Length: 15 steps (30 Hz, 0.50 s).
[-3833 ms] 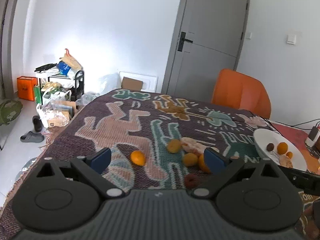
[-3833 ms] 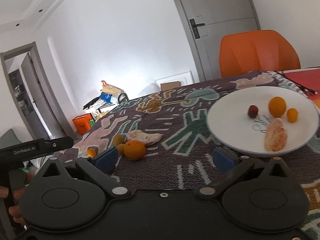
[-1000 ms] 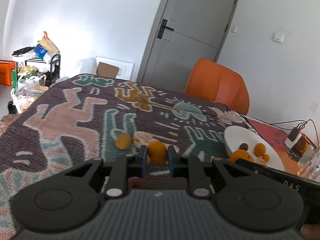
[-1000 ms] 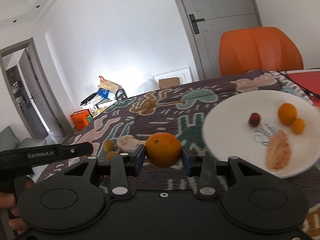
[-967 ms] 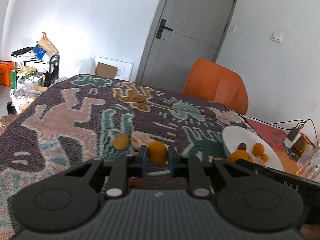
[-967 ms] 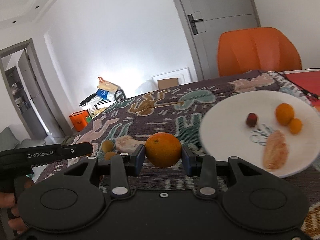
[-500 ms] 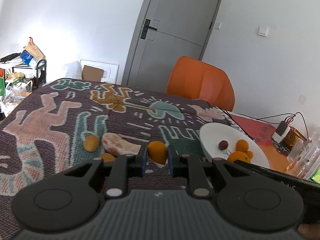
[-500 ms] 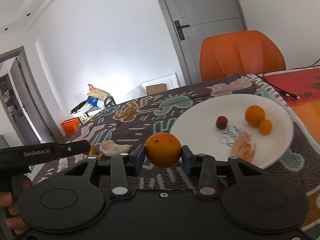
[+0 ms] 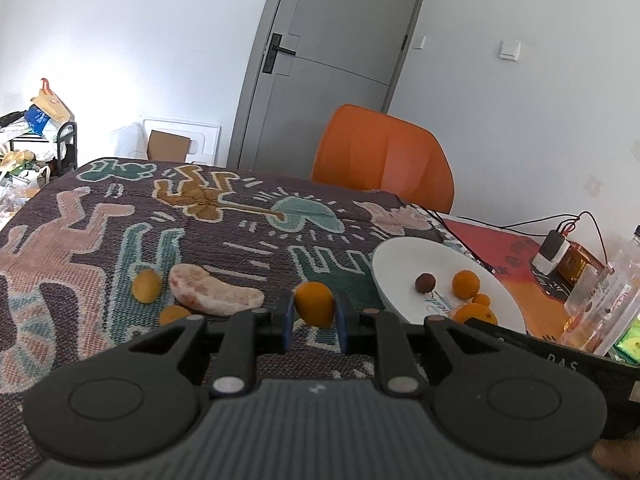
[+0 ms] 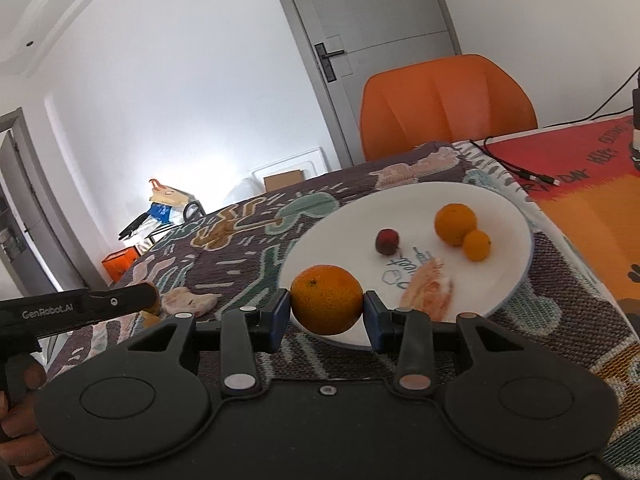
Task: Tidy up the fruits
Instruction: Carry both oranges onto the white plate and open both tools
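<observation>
Both tongs, the left tongs (image 9: 314, 322) and the right tongs (image 10: 325, 315), have black plastic bodies with two round bumps, silver screws and blue finger pads (image 10: 277, 315). White letters mark one black handle. Skin shows at the edges.

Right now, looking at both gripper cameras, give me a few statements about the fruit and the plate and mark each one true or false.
1. The right gripper is shut on an orange. True.
2. The left gripper is open and carries nothing. False: it is shut on a small yellow-orange fruit.
3. The white plate has a dark red fruit on it. True.
4. The plate holds no fruit. False: besides the dark red fruit it holds two orange fruits and a peeled citrus piece.
5. A peeled citrus piece lies on the patterned cloth, off the plate. True.
</observation>
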Tool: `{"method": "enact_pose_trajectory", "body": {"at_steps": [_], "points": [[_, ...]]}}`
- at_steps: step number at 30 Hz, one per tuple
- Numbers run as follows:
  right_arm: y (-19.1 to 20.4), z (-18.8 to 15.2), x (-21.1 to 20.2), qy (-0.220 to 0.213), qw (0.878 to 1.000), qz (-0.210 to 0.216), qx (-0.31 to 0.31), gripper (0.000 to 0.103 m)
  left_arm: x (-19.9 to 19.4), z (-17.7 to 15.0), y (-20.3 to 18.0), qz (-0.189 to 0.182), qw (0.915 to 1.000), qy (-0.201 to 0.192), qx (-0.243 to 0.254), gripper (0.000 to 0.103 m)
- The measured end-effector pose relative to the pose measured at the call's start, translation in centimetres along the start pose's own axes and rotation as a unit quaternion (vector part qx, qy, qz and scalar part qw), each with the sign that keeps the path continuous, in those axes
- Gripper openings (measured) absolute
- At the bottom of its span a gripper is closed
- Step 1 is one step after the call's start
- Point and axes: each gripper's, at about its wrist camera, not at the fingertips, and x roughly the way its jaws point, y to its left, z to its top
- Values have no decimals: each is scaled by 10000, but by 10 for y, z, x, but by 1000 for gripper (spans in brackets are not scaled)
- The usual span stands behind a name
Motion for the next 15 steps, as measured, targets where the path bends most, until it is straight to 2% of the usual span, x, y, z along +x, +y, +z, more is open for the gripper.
{"method": "enact_pose_trajectory", "body": {"at_steps": [3,8,15], "points": [[-3,0,1,43,10000,-14,56,45,1,0,-4,-34,10000,12,34,20],[-2,0,-6,-23,9999,102,-24,45,5,0,-10,-89,9999,46,85,20],[-9,0,-15,-115,9999,49,28,45,12,1,-24,-241,9995,102,199,20]]}}
